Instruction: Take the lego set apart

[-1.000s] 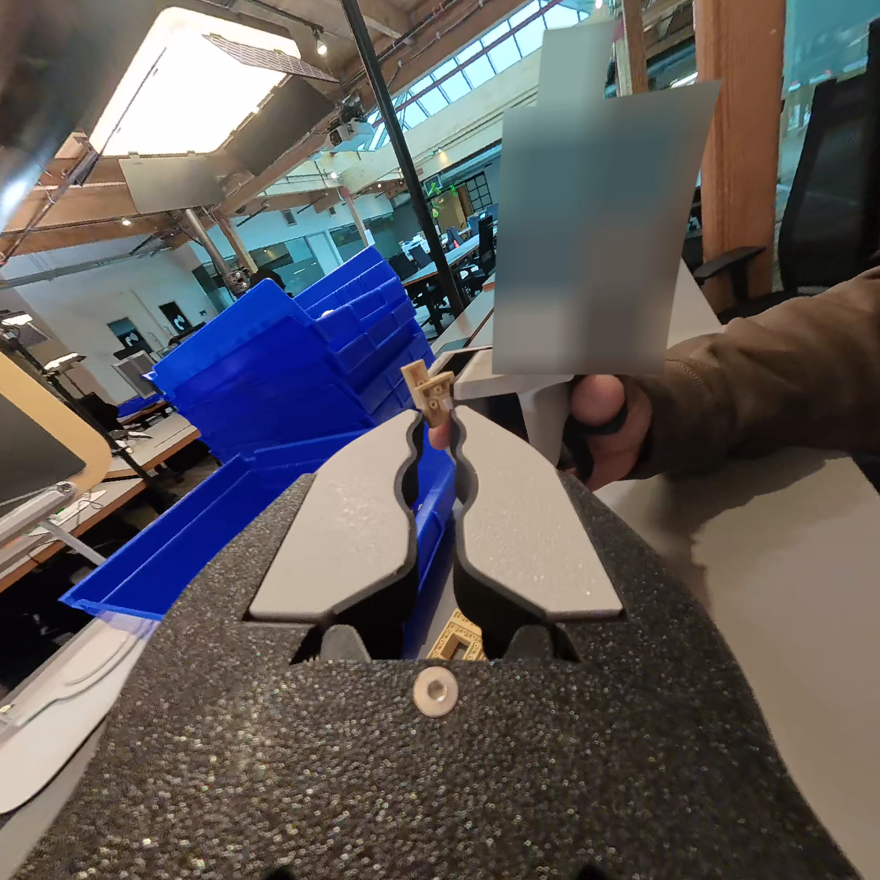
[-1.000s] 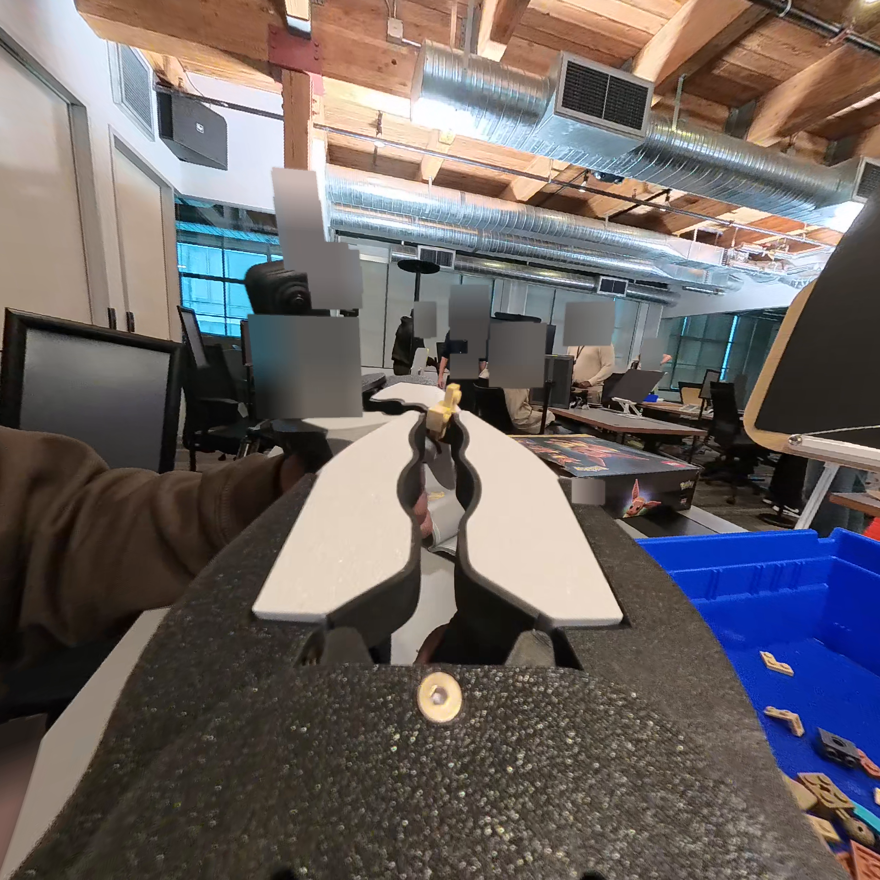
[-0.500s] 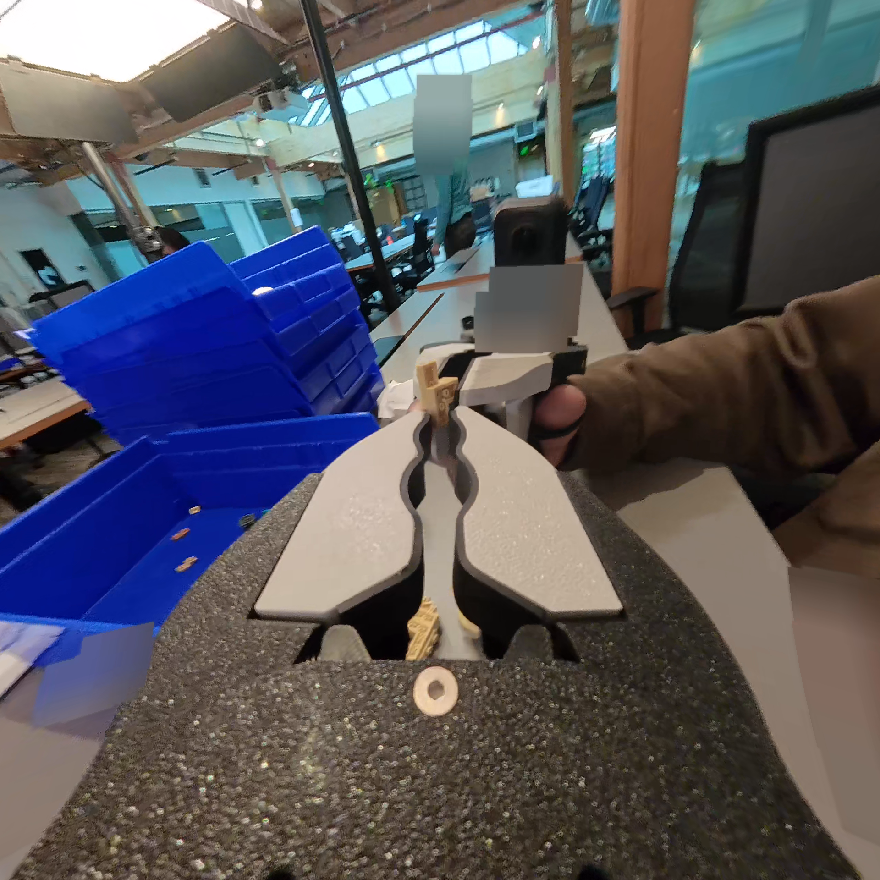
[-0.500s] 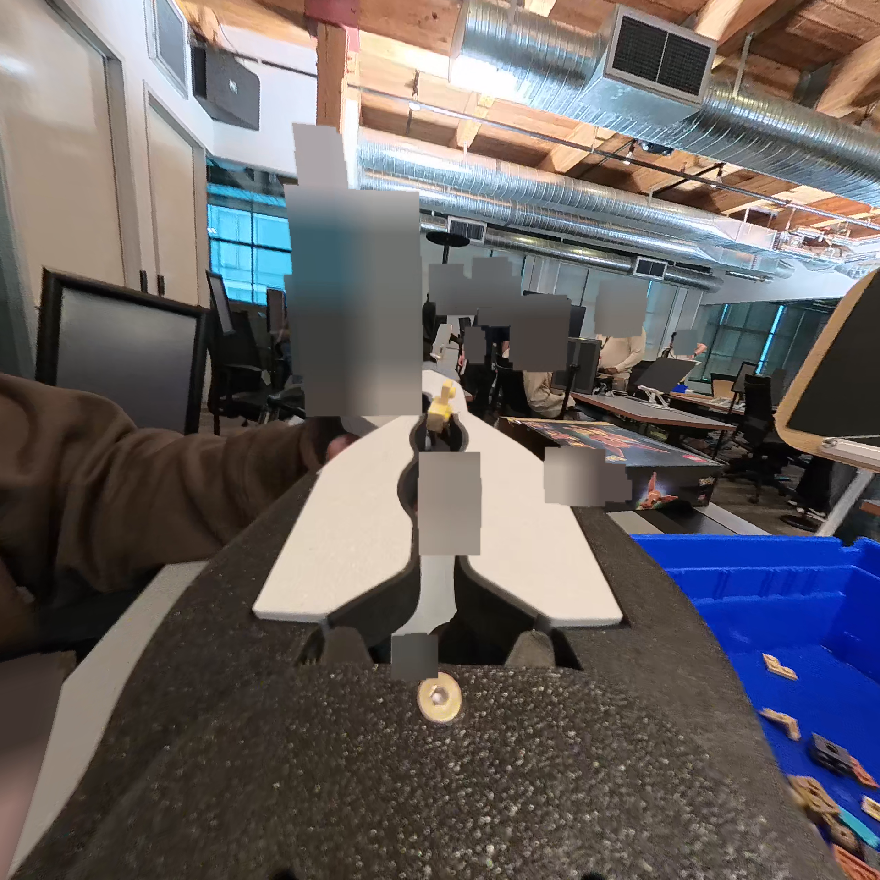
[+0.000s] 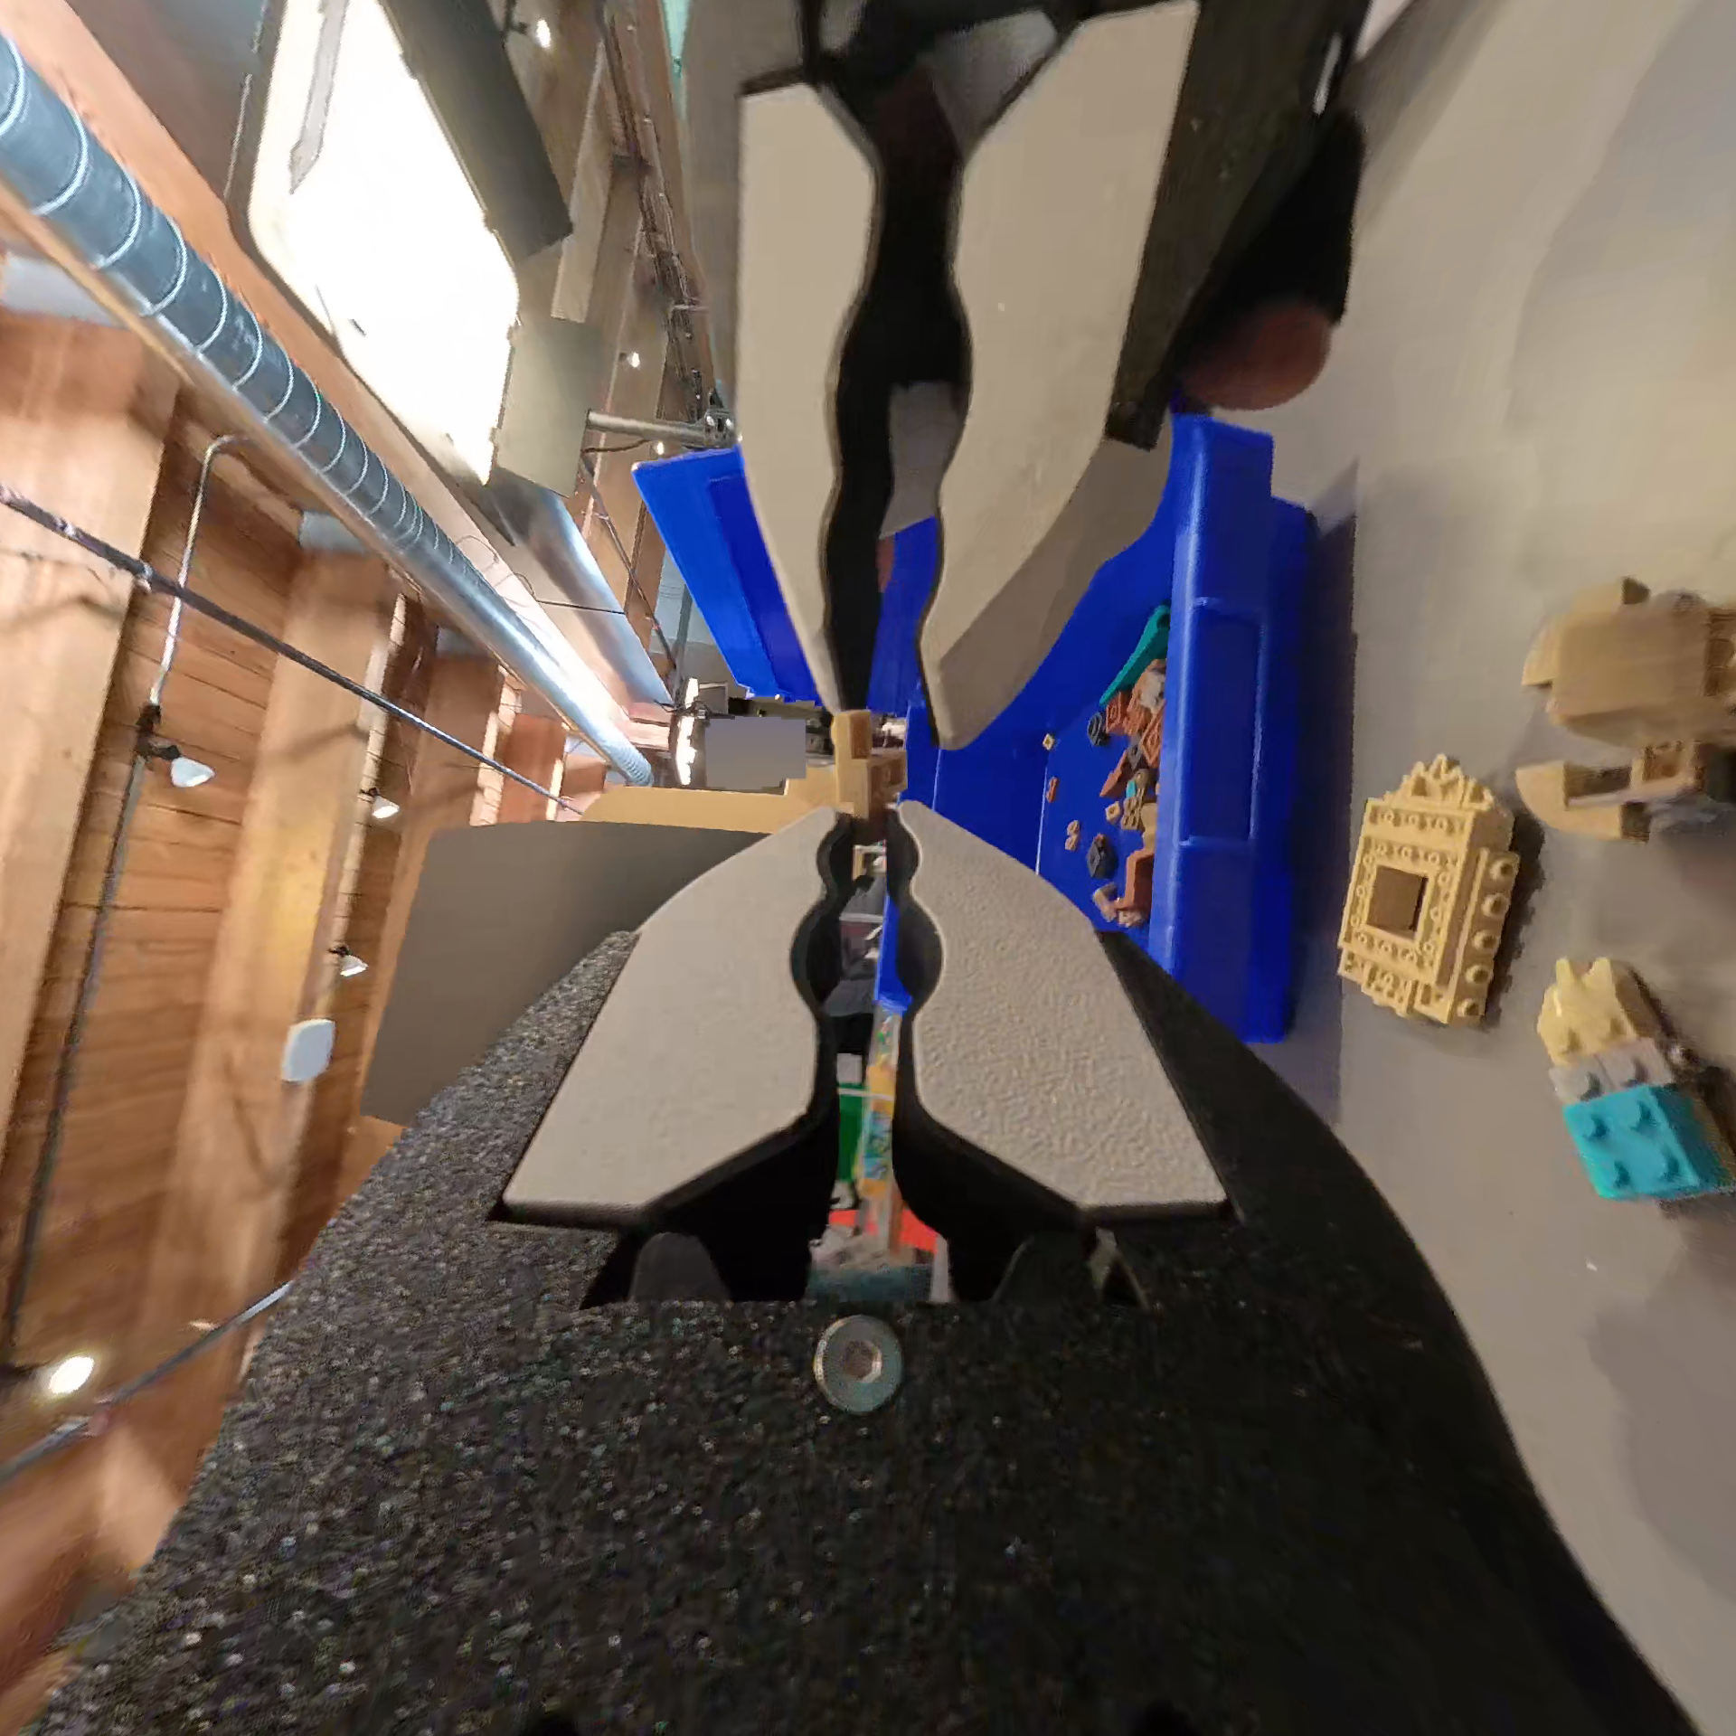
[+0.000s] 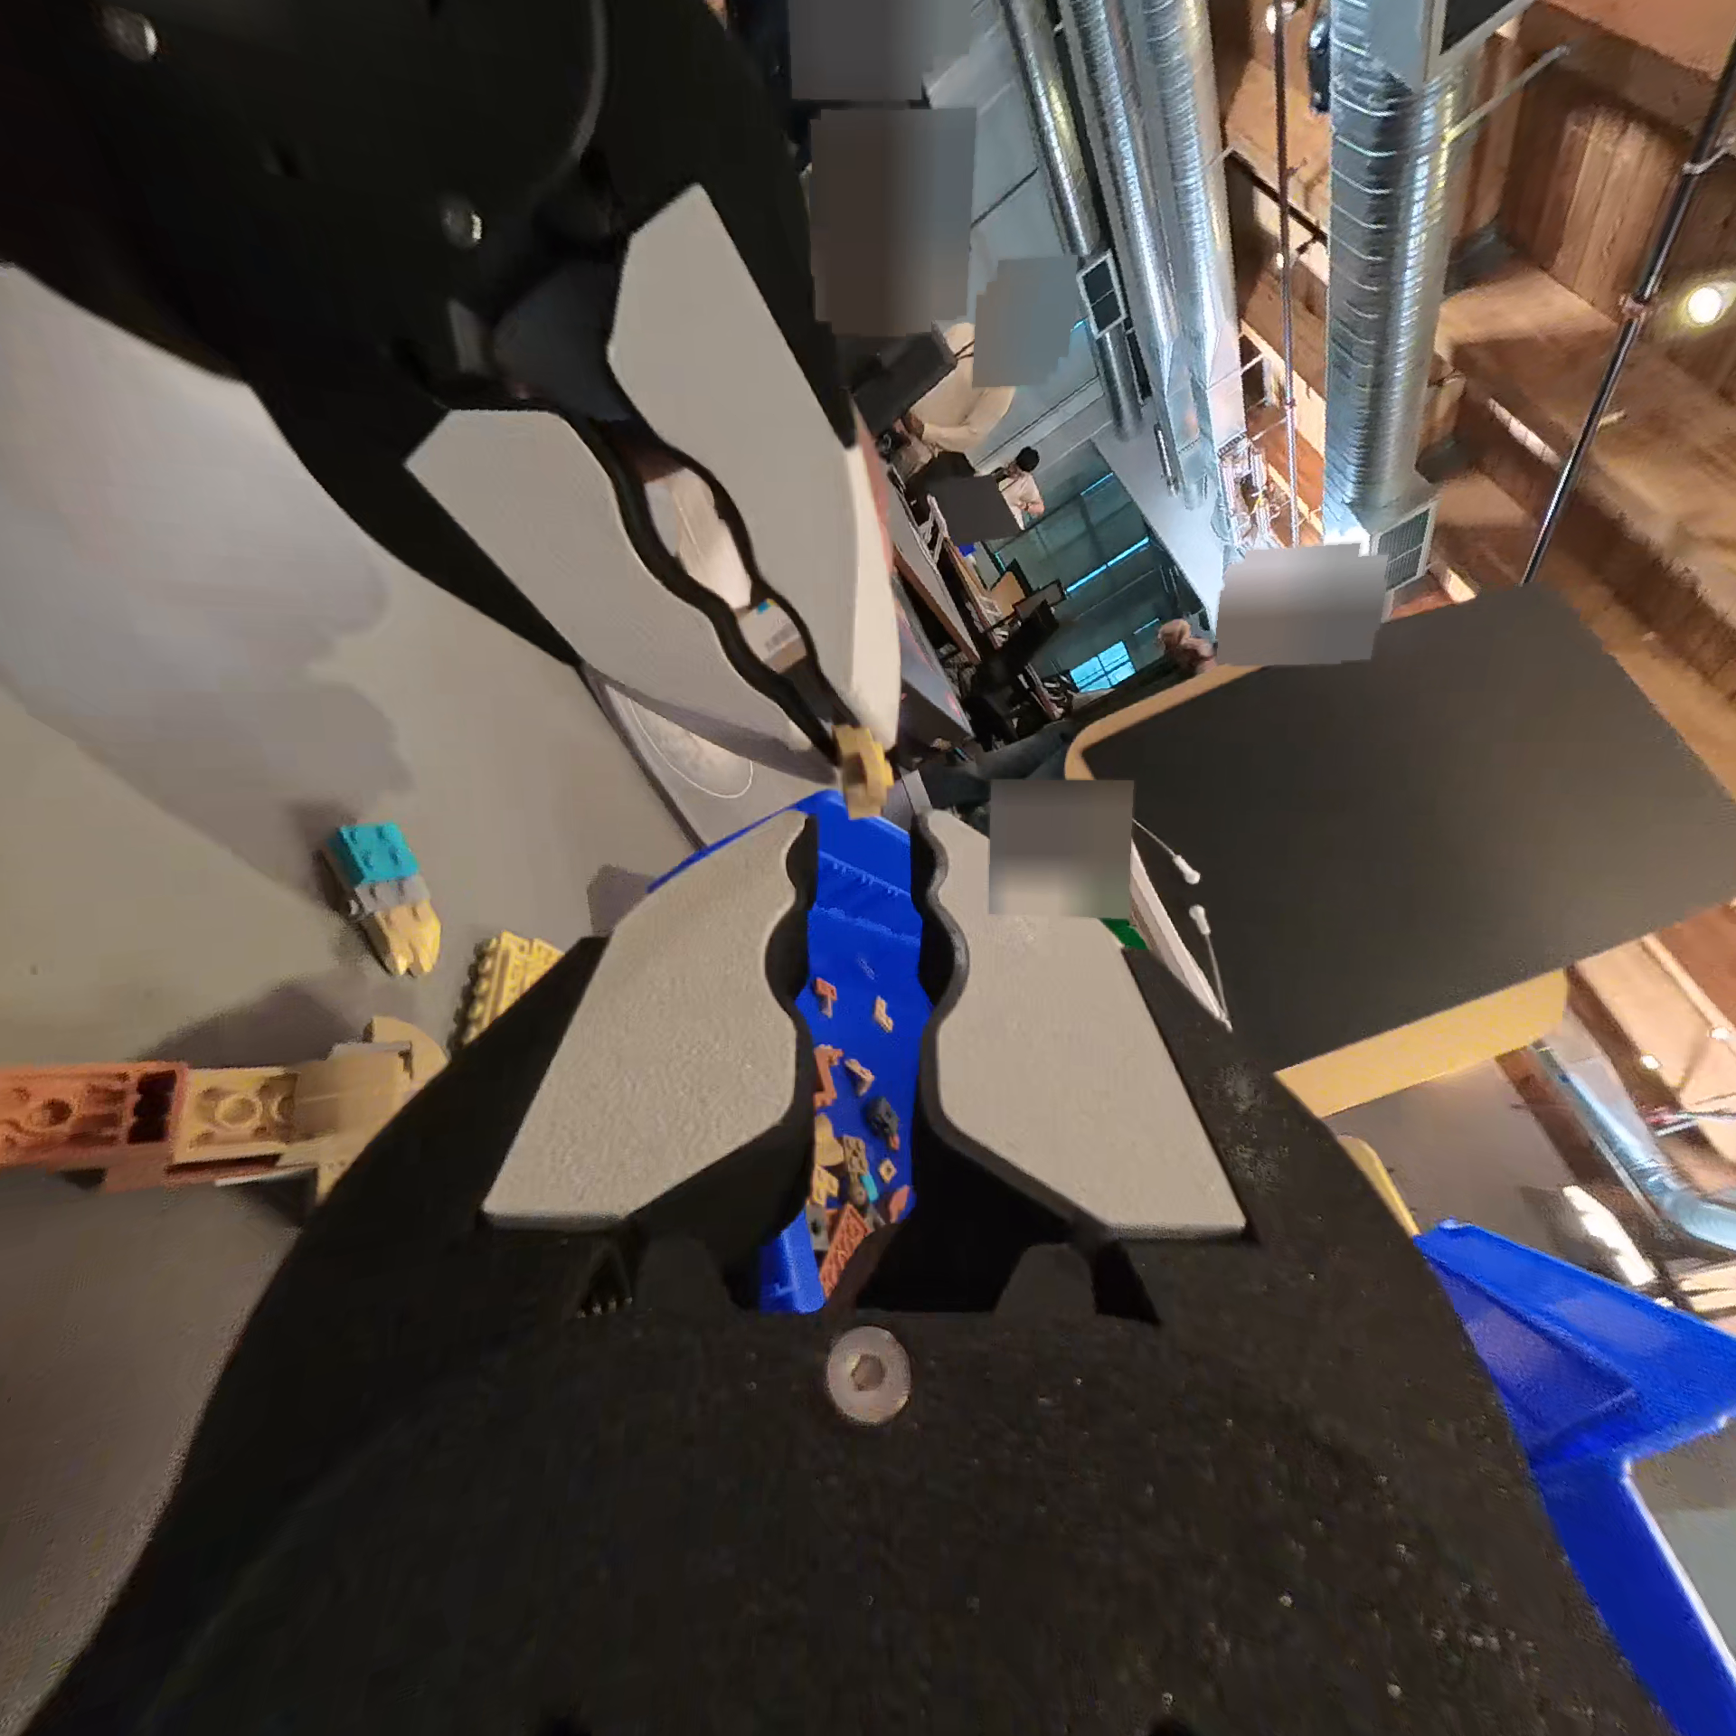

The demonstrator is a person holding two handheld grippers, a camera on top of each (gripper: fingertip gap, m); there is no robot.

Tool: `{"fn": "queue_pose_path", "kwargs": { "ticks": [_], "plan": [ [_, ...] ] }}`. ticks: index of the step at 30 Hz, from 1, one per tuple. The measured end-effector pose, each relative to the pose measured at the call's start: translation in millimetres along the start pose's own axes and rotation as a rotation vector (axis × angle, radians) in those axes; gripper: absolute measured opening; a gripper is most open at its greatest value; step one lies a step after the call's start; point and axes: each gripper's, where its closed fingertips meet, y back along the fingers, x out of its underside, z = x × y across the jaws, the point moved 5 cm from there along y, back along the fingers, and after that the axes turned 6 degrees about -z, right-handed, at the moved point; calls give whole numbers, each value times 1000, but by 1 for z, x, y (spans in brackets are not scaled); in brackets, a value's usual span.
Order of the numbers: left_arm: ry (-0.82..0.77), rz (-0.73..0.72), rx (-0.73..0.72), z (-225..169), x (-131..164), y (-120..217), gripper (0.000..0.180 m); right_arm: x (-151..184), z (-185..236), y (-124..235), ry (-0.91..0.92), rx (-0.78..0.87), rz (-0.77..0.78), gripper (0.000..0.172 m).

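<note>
Left gripper (image 5: pixel 869 822) pinches tan brick (image 5: pixel 862 772); right gripper (image 6: pixel 864 827) jaws parted

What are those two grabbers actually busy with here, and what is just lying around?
Being handled:
- small tan brick, pinched by the left gripper
- right gripper, fingers open just short of that brick

Lying about:
- blue bin of loose bricks
- tan square frame
- teal-and-grey block stack
- tan-and-brown build
</note>
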Motion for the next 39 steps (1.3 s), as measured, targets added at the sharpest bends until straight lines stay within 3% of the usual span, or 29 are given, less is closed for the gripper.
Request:
{"fn": "queue_pose_path", "kwargs": {
  "ticks": [7,14,22,32,39],
  "plan": [
    [-240,66,47,-17,5,-6,6,3,8,-1,141,-35,81,16],
    [-332,35,75,-24,-1,-6,5,10,16,-2,187,-100,143,5],
    [-438,-11,120,-32,-9,-3,6,13,16,4,-76,-247,128,5],
    [-393,-9,140,-31,-5,-1,6,18,12,-3,-378,-280,135,5],
    [-360,0,155,-32,-2,-2,6,23,12,-8,-490,-275,152,4]
  ]
}}
